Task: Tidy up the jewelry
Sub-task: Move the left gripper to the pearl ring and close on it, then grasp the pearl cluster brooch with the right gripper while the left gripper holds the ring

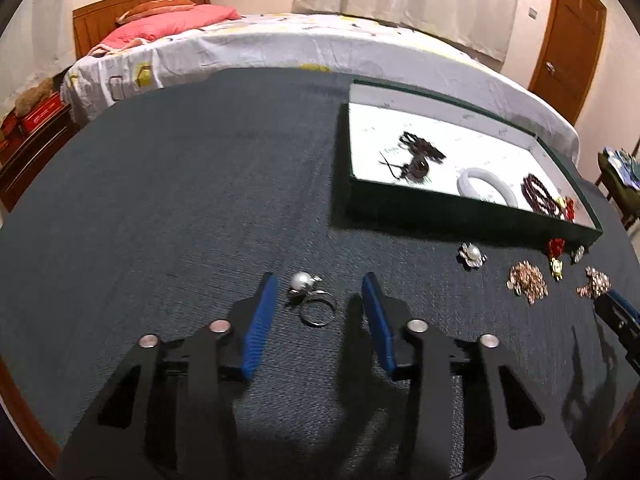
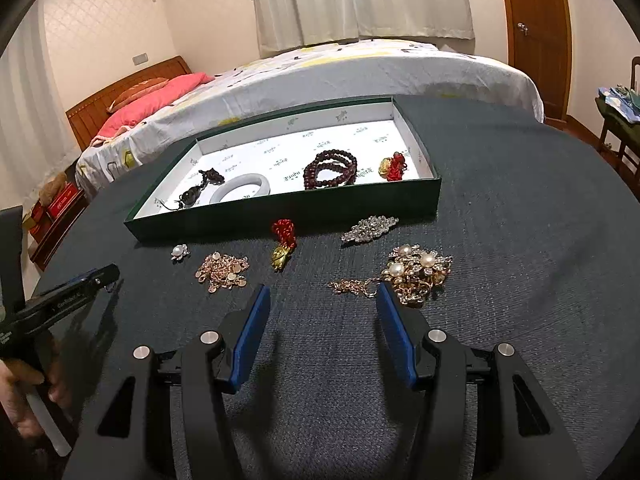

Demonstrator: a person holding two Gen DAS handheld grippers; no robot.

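Left gripper (image 1: pixel 320 294) fingers apart, straddling the pearl ring (image 1: pixel 308 300) on the tabletop (image 1: pixel 180 200); right gripper (image 2: pixel 322 298) fingers apart, empty; closing off-centre could flick the ring away.

Both tools (image 1: pixel 320 286) (image 2: pixel 322 296) tilted down, jaws apart

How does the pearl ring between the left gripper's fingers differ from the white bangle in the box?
The pearl ring lies on the dark table cloth; the white bangle lies inside the green box. The ring is thin silvery metal topped with a pearl; the bangle is a thick, plain, pale band. The ring looks much smaller. Both are closed hoops lying loose.
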